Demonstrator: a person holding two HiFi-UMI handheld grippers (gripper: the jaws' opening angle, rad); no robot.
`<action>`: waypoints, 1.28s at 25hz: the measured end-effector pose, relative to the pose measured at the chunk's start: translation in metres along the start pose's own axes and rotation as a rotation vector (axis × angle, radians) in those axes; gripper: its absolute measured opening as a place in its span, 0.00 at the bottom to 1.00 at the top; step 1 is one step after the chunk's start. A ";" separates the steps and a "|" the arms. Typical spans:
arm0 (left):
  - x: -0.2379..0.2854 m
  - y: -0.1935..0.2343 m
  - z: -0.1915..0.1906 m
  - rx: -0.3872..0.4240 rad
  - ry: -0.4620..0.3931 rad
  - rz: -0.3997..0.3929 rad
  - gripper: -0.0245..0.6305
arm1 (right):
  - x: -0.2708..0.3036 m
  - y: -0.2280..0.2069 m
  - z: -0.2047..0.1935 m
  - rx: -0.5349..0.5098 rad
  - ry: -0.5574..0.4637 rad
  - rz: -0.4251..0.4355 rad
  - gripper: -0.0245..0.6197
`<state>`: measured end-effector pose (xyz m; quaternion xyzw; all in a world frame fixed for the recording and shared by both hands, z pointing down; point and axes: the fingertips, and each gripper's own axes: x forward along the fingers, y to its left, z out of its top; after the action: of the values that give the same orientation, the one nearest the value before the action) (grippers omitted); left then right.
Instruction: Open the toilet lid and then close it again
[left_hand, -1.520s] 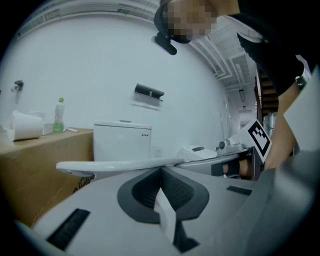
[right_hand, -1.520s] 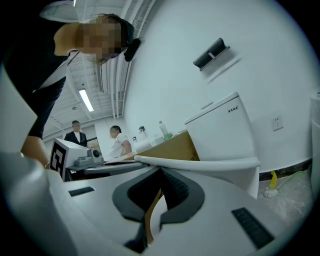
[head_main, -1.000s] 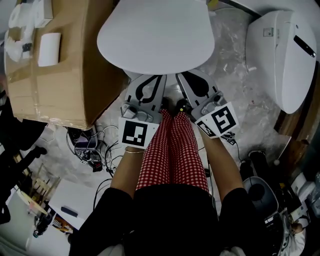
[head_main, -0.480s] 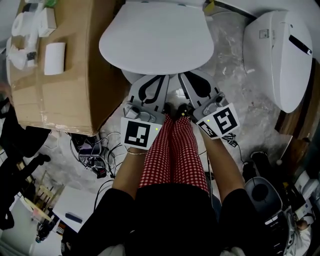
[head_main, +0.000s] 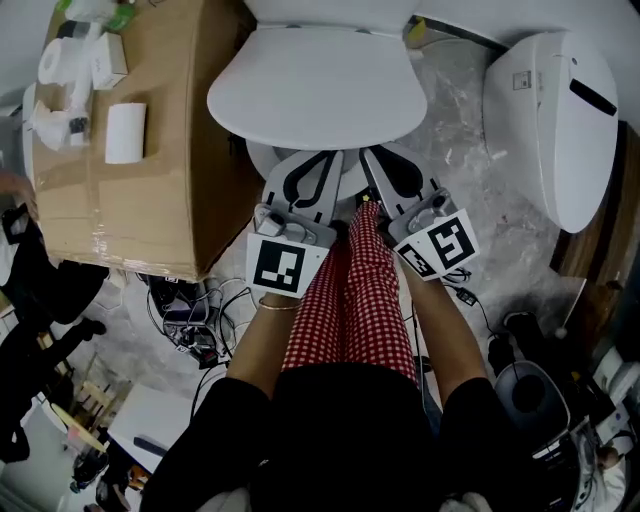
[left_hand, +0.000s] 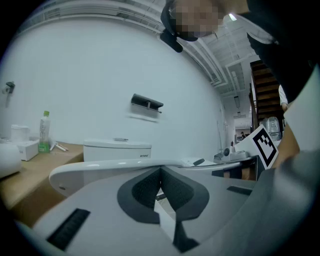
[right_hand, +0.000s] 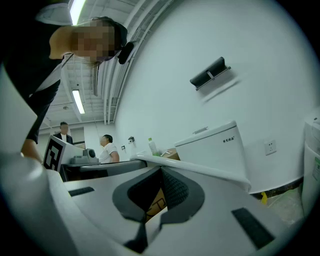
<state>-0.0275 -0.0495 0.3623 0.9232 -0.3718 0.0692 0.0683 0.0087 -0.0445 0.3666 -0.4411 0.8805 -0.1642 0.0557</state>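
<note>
Starting at the fingers (left_hand: 142, 192) of our left gripper (left_hand: 160, 170), its own view shows the two dark pads pressed tip to tip with nothing caught between them. The right gripper (right_hand: 161, 171) shows the same: pads together and empty. Both sets of tips sit just beside the front rim of the toilet lid (head_main: 318, 85), which lies flat and shut at 12 o'clock in the head view. From each gripper's camera the rim runs as a pale band just above the joined tips. We cannot tell whether they already touch its underside. We judge this to be the start of the opening step: the lid is down and nothing has lifted yet. The next move calls for getting the tips under the front lip and swinging the lid up and back toward the tank (left_hand: 117, 150) without letting it slip off the smooth fingers. Both grippers point toward 12 o'clock, side by side and angled slightly toward each other. Our forearms reach down on either side of the red-checked legs (head_main: 350, 300), with the marker cubes (head_main: 283, 266) facing up. A cardboard box (head_main: 130, 150) stands at 10 o'clock and a second toilet (head_main: 555, 110) at 2 o'clock.
</note>
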 end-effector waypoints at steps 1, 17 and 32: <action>0.001 0.001 0.002 -0.002 -0.003 0.005 0.05 | 0.001 -0.001 0.002 -0.003 0.001 0.004 0.07; 0.022 0.015 0.031 -0.013 -0.053 0.061 0.05 | 0.015 -0.014 0.029 -0.020 0.001 0.049 0.07; 0.041 0.029 0.054 -0.017 -0.074 0.083 0.05 | 0.032 -0.028 0.052 -0.022 -0.014 0.080 0.07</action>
<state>-0.0144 -0.1078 0.3189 0.9083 -0.4125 0.0347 0.0593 0.0234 -0.0980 0.3286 -0.4073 0.8988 -0.1488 0.0636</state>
